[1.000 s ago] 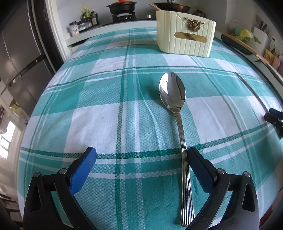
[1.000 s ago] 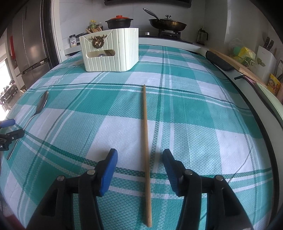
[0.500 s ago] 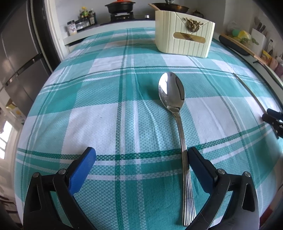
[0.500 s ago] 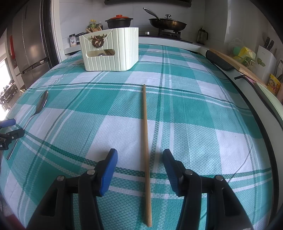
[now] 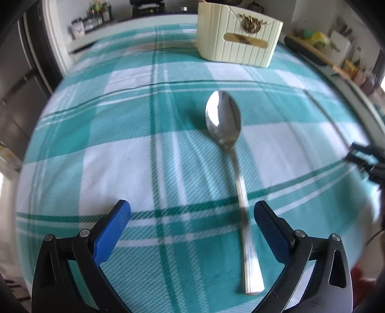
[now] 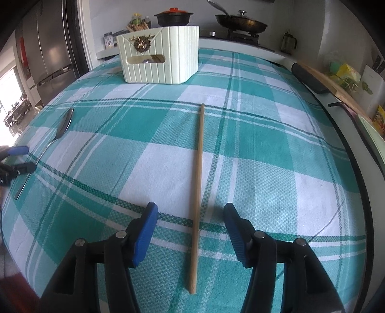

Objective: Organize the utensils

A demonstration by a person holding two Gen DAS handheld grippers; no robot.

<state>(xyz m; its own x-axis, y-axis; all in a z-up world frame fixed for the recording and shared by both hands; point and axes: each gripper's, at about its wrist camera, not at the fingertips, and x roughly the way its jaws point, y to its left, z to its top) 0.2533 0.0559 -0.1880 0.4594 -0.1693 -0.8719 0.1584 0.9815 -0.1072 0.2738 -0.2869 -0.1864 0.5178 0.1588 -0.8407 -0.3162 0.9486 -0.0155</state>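
Observation:
A steel spoon (image 5: 223, 120) lies on the teal checked cloth (image 5: 120, 168), bowl away from me. My left gripper (image 5: 192, 207) hangs open over its handle, which runs just inside the right finger (image 5: 272, 231) without touching it. A single wooden chopstick (image 6: 199, 156) lies lengthwise between the fingers of my right gripper (image 6: 191, 209); its jaws are opening and neither pad touches the stick. The cream ribbed utensil holder (image 6: 158, 57) stands at the far side of the table. In the right wrist view the spoon (image 6: 63, 125) and left gripper (image 6: 16, 156) show at the left edge.
Behind the table runs a counter with a stove, a red-lidded pot (image 6: 173, 16) and a pan (image 6: 240, 22). A steel fridge (image 6: 48, 48) stands at the left. A black-handled wooden board (image 6: 312, 79) and packets sit along the right edge.
The left wrist view has tipped further down toward the cloth and blurred; the spoon lies where it was. The right gripper's fingers have spread slightly around the chopstick.

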